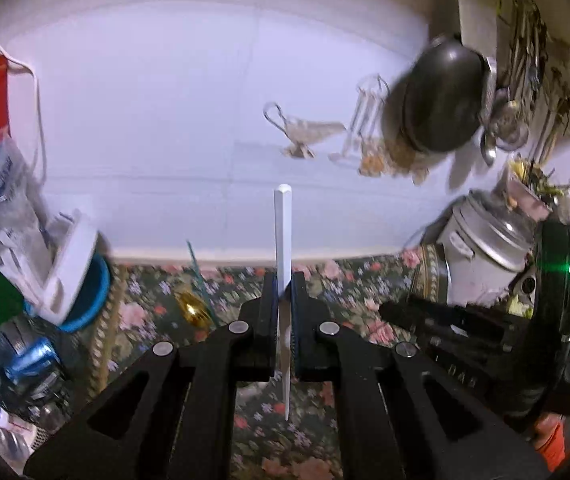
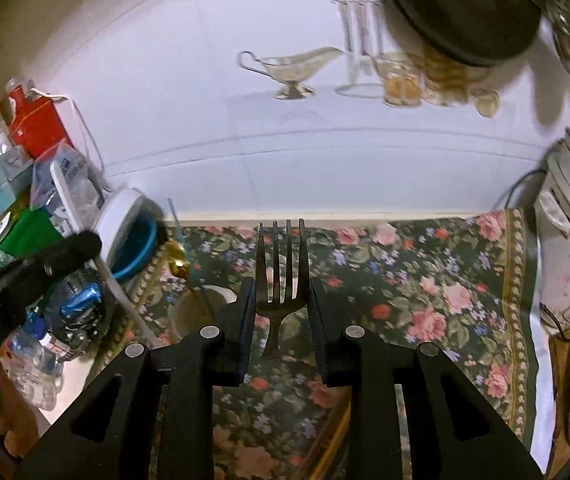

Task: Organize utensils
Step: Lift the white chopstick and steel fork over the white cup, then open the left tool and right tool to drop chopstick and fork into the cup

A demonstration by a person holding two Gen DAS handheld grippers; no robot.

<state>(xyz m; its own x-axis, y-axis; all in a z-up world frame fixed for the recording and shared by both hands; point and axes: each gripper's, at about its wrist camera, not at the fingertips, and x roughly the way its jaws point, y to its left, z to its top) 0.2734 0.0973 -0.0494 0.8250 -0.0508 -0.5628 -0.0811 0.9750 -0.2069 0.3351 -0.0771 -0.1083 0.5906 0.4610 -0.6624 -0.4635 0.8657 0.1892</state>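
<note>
My left gripper [image 1: 283,280] is clamped on a white utensil [image 1: 282,232], seen edge-on, whose handle stands straight up toward twelve o'clock past my fingertips; I cannot tell what kind it is. My right gripper [image 2: 281,292] is closed on a dark fork [image 2: 281,276], tines pointing to twelve o'clock, its neck running back between the pads. Both hover over a floral cloth [image 2: 405,300]. In the right view a cup [image 2: 197,312] sits at nine o'clock of the fork, just beside my left finger, with a gold spoon [image 2: 179,264] near it at ten o'clock.
</note>
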